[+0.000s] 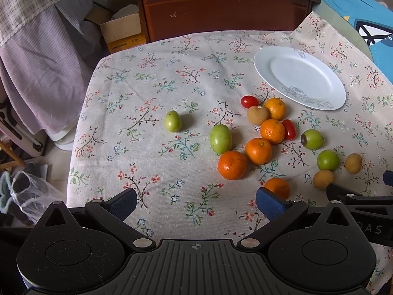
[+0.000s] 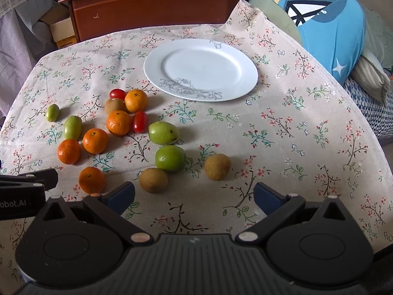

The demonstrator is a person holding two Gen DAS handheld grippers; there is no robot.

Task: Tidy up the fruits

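Observation:
Several fruits lie loose on a floral tablecloth (image 1: pixel 152 113): tangerines (image 1: pixel 232 165) (image 2: pixel 95 140), green fruits (image 1: pixel 220 139) (image 2: pixel 170 157), two red cherry tomatoes (image 1: pixel 249 101) (image 2: pixel 139 122) and brown fruits (image 1: pixel 258 115) (image 2: pixel 217 167). One small green fruit (image 1: pixel 173 121) lies apart to the left. A white plate (image 1: pixel 299 77) (image 2: pixel 201 68) sits behind the fruits with nothing on it. My left gripper (image 1: pixel 196 202) is open and empty, near the front edge, left of the pile. My right gripper (image 2: pixel 194 194) is open and empty, in front of the brown fruits.
A dark wooden cabinet (image 1: pixel 221 7) stands behind the table. A cardboard box (image 1: pixel 121 30) and hanging cloth (image 1: pixel 41 56) are at the left. A blue cushion (image 2: pixel 326 24) lies at the right. A plastic bag (image 1: pixel 27 196) lies on the floor at the left.

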